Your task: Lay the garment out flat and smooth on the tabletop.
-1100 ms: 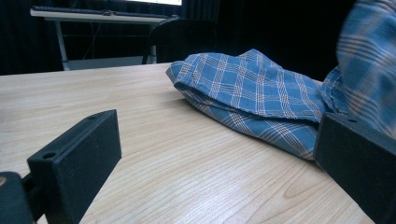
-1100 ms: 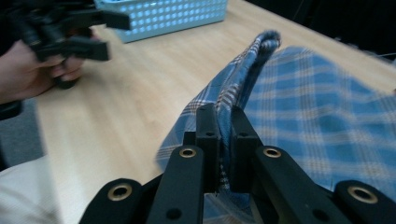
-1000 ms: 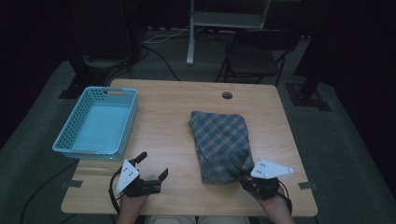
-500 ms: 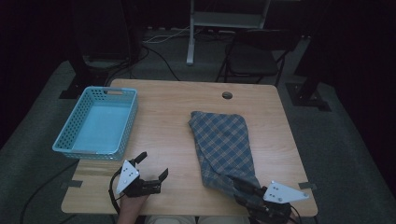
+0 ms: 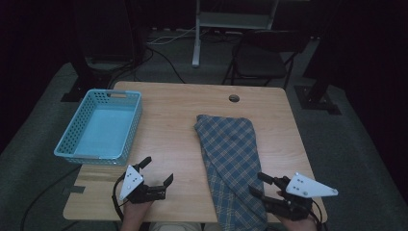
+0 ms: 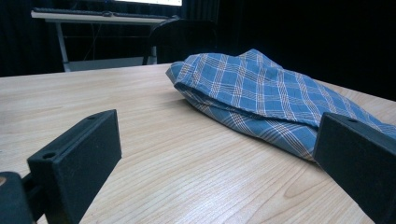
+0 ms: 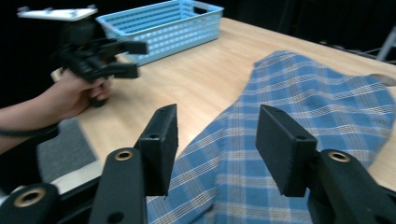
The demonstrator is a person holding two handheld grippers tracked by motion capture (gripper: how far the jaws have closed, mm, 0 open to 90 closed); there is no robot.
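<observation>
Wooden bench (image 5: 173,120) under dim light carries the work, with dark floor and a chair beyond it. Nearest the person, the right tool (image 5: 262,185) hangs over the near end of the blue checked cloth (image 5: 233,159); its jaws have just been opening and now stand apart, with the cloth below and beyond them but nothing pinched. In the right gripper view the cloth (image 7: 299,121) runs away from the jaws toward the far edge. Off to that tool's left, the left tool (image 5: 158,172) rests low over bare wood with its jaws spread wide and empty, the cloth (image 6: 261,98) lying well ahead of it and to one side. Beyond the left tool sits the blue basket (image 5: 72,144), empty.

By my reading, a fold or a straightening pull has just ended in a release. Next comes a fresh pinch on a cloth edge or corner, probably with both tools, before another fold or a lift toward the basket.
</observation>
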